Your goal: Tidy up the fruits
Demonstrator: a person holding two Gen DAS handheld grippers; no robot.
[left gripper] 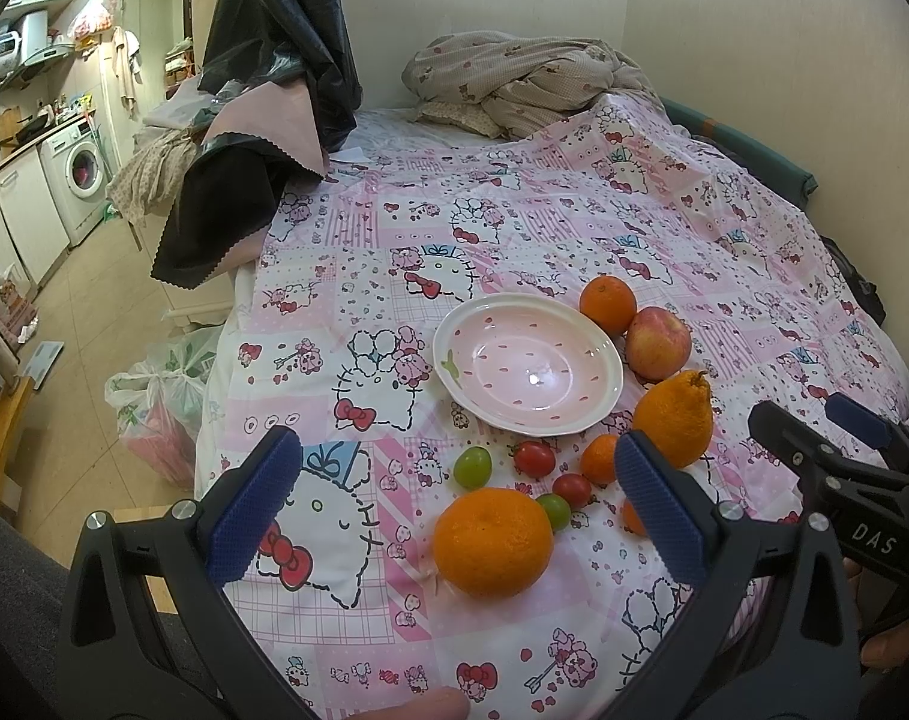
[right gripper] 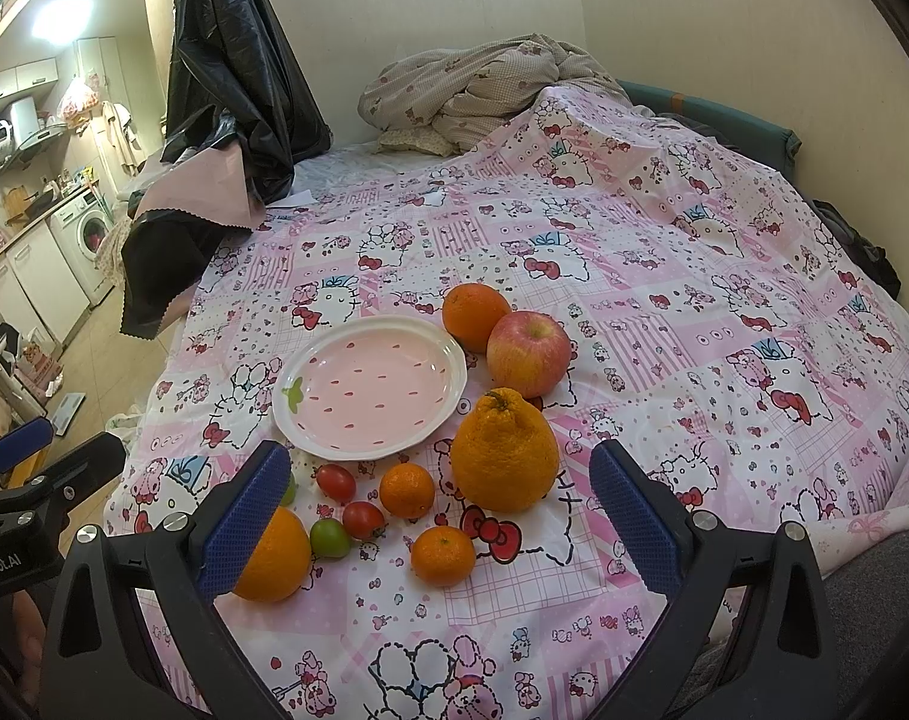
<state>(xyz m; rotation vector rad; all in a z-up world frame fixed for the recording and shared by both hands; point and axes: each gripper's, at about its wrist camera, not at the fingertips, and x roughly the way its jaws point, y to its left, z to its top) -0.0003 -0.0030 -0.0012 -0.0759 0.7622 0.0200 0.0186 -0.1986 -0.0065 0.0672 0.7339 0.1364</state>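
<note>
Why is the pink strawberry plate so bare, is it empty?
Yes, empty. The plate shows only its pink inside; the apple and oranges lie around it on the cloth.

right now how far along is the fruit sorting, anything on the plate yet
Nothing looks done: the pink plate is bare. Nothing is in hand either; the left hand-held gripper and the right hand-held gripper are both open and empty. All the fruit is left on the bedspread: the apple, the knobbly orange, the other oranges, and the red and green tomatoes below the plate.
</note>
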